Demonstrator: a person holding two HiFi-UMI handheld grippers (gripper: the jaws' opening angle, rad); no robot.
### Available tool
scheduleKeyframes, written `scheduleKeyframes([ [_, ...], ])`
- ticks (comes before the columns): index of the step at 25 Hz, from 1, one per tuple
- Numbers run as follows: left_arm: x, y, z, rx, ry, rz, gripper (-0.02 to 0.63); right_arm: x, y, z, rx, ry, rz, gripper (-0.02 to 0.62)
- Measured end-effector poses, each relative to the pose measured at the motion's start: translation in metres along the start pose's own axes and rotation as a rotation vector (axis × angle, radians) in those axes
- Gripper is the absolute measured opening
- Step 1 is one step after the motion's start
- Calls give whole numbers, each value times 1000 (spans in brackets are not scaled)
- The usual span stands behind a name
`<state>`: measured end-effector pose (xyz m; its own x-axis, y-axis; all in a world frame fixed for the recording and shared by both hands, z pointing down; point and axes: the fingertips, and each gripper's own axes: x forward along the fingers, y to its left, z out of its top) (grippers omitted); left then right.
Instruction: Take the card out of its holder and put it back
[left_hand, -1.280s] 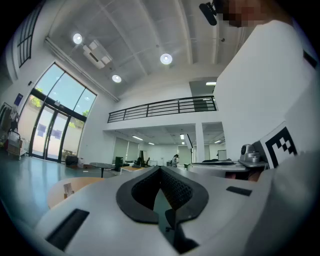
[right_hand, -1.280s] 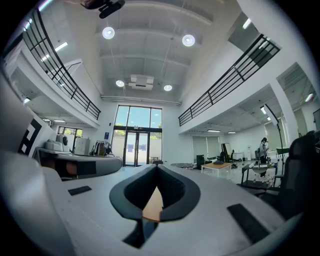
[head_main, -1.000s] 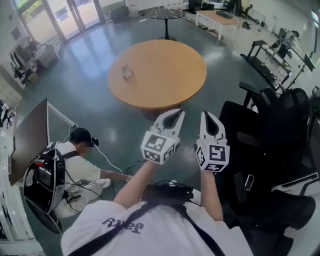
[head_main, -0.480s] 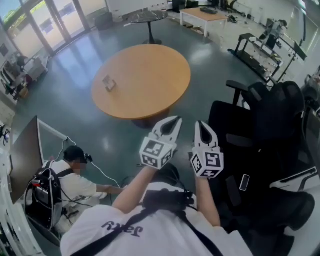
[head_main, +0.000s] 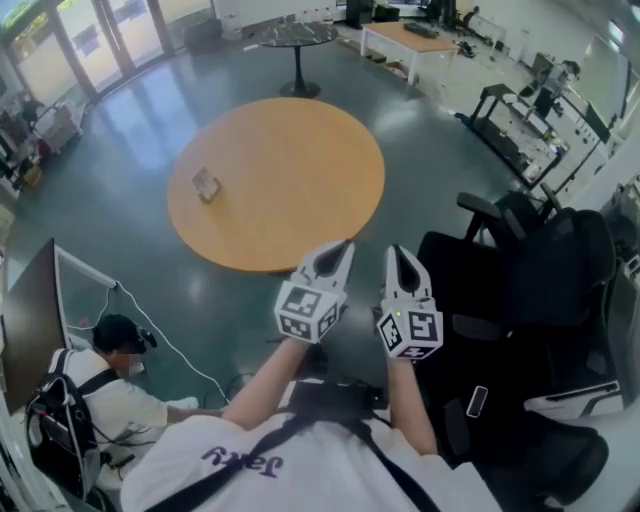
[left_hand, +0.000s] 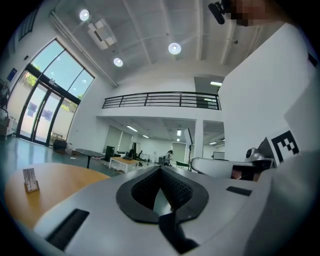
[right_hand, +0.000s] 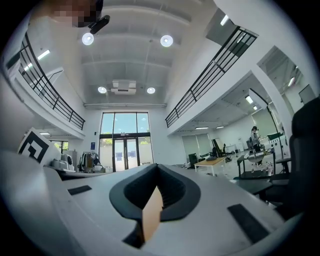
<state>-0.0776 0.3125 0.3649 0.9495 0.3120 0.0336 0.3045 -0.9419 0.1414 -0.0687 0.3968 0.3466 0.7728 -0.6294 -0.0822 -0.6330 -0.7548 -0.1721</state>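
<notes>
A small card in its clear holder (head_main: 205, 184) stands upright on the left part of the round wooden table (head_main: 300, 170). Both grippers hang side by side in the air, short of the table's near edge and pointing towards it. My left gripper (head_main: 345, 243) is shut with nothing in it. My right gripper (head_main: 393, 250) is also shut and empty. In the left gripper view the closed jaw tips (left_hand: 161, 167) meet, and the card holder (left_hand: 31, 180) shows far off at the left on the table (left_hand: 60, 182). The right gripper view shows its closed tips (right_hand: 157, 165) facing the hall.
Black office chairs (head_main: 540, 290) crowd the right side, close to my right arm. A person (head_main: 110, 400) crouches on the floor at lower left beside cables and a dark panel (head_main: 25, 320). A small black table (head_main: 295, 35) and a white desk (head_main: 415, 40) stand beyond.
Both grippers have moved together towards the table and sunk a little, still shut. The table and card holder now sit further left in the head view, and the crouching person lower.
</notes>
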Motion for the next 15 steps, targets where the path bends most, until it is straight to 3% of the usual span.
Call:
scheduleKeyframes([
  [6,52,86,33,-10,-63,65,11,101,10,6,-19,13,67,21],
  [12,89,169,36,-24,-62,99,11,185,20,-22,-57,104,89,21],
  [15,88,198,38,-29,-69,155,11,214,31,-32,-48,129,137,21],
])
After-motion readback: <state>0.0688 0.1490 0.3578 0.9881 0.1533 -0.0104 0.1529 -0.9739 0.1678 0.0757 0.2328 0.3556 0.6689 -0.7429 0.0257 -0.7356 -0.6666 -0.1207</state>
